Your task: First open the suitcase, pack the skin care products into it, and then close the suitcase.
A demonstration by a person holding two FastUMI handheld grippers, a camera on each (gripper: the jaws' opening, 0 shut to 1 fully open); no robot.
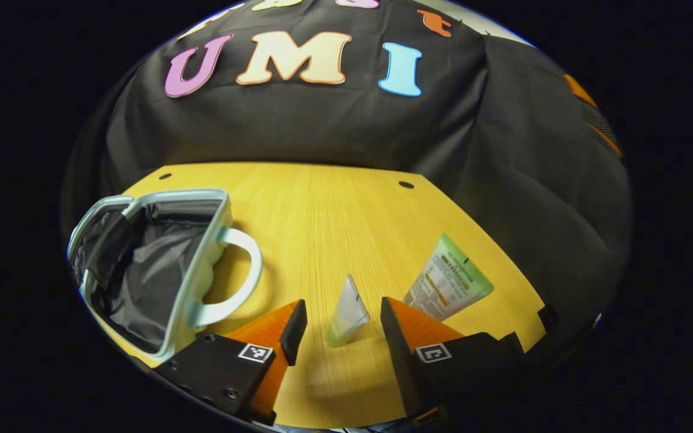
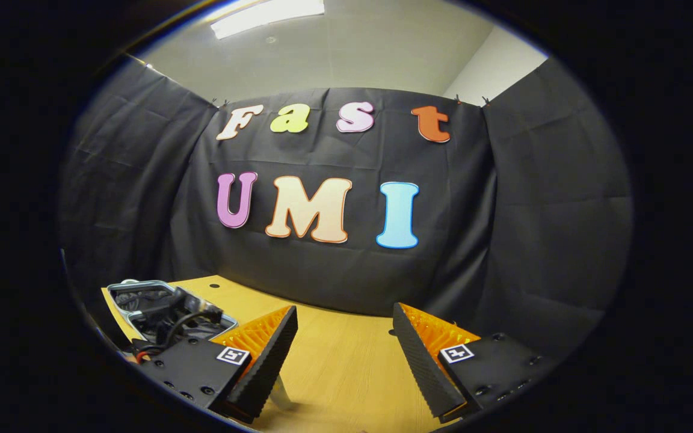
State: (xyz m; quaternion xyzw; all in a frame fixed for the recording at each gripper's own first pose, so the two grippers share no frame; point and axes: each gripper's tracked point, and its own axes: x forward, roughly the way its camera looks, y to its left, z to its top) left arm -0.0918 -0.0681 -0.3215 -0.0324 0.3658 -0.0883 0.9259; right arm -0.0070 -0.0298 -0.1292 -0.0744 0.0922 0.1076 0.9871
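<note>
The small tube (image 1: 348,313) stood upright just ahead between the left hand-held gripper's (image 1: 343,325) wide-spread fingers; the right hand-held gripper (image 2: 344,343) gaped empty.

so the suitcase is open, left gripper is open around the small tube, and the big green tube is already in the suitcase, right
Not quite. In the left gripper view the big green tube lies on the table, not in the suitcase. The rest holds: the suitcase is open and the left gripper is open around the small tube.

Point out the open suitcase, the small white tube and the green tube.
suitcase (image 1: 199,237), left gripper view, pale rim.
small white tube (image 1: 349,310), left gripper view, its body.
green tube (image 1: 450,279), left gripper view, labelled face.
</note>
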